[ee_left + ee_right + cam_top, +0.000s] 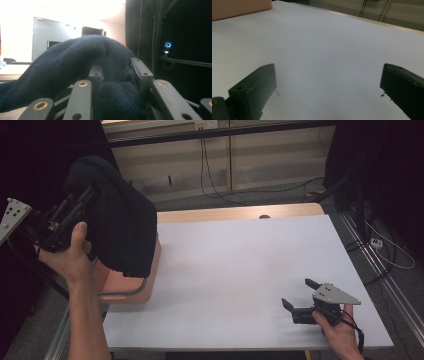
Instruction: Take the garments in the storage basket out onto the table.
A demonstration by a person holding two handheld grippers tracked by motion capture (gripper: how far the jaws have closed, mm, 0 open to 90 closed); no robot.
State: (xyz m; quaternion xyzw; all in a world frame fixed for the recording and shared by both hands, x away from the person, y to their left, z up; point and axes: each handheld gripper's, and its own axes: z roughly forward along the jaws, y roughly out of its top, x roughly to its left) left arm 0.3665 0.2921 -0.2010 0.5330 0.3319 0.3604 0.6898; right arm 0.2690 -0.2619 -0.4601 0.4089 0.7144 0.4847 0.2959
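Observation:
A dark navy knitted garment (122, 220) hangs in the air over the pink basket (152, 270) at the table's left edge. My left gripper (87, 195) is shut on its top fold and holds it up. In the left gripper view the navy knit (82, 65) bulges between and over the two black jaws. My right gripper (300, 294) rests on the white table (240, 265) near the front right corner, jaws wide apart with nothing between them. The right gripper view has both black fingers (253, 87) lying on bare white surface.
The pink basket has a grey handle (122, 292) at its front. A wooden strip (240, 212) runs along the table's far edge. Cables lie on the floor behind and to the right. The basket's corner (242, 8) sits far off in the right gripper view.

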